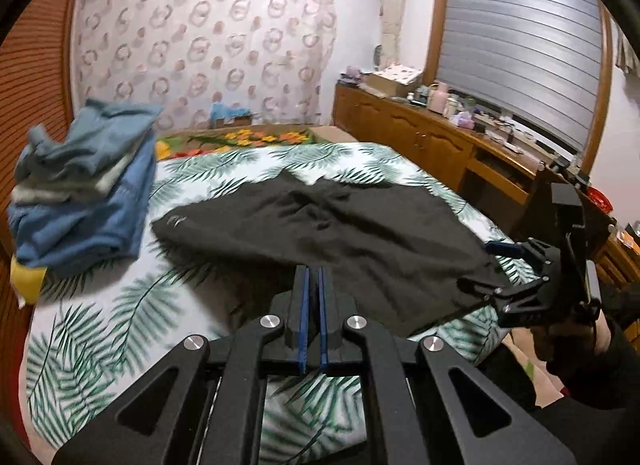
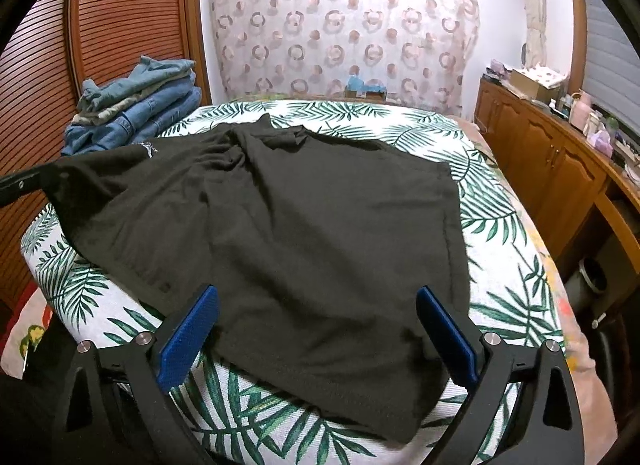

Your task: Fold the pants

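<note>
Right wrist view: we note stacked denim (image 2: 136, 113) far left of the right gripper (image 2: 318, 331), whose jaws gape around black pants (image 2: 280, 225) on the leaf-print bed (image 2: 504, 265); cabinets (image 2: 552, 169) right. Left gripper (image 1: 314, 305) is clamped on the pants' corner.

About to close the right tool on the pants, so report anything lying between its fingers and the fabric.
Nothing visible blocks it. The right tool is open, its blue fingers straddling the near edge of the black pants, with only the leaf-print bedsheet beneath. The stack of folded jeans sits at the far left, clear of it.
</note>
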The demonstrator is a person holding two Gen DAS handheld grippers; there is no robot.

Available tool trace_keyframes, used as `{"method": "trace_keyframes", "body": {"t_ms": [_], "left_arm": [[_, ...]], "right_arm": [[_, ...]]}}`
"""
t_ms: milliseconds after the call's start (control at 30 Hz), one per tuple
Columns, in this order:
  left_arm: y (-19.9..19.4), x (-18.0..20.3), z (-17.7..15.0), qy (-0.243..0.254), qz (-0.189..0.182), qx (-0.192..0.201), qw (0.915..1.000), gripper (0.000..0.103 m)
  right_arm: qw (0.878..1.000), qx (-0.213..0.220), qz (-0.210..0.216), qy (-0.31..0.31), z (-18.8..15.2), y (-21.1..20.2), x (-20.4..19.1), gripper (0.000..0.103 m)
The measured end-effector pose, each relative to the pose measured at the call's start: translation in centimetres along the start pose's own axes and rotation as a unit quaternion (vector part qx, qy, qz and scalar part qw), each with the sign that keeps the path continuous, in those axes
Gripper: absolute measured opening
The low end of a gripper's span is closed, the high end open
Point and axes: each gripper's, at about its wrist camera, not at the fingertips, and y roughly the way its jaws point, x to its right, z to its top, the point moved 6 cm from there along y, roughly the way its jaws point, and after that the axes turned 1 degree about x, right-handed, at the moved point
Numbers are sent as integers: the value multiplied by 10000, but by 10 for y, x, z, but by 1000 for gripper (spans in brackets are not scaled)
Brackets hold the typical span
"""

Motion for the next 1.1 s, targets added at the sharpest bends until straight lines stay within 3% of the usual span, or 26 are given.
{"method": "trace_keyframes", "body": {"t_ms": [500, 700, 833, 1067, 1100], "left_arm": [[26, 61, 62, 508, -673, 172, 9963, 5], [33, 86, 70, 643, -945, 101, 9934, 5], [40, 88, 64, 607, -994, -20, 9932, 5], [42, 83, 57, 562, -696, -97, 9959, 6], [41, 81, 58, 548, -635, -81, 9964, 10]], "right_arm": [[9998, 78, -83, 141, -6, -4, 11, 95], [9997, 108, -129, 170, -5, -5, 12, 94], [9997, 112, -132, 186, -7, -6, 10, 94], [9997, 134, -107, 166, -7, -13, 14, 93], [9997, 143, -105, 166, -7, -14, 14, 93]]}}
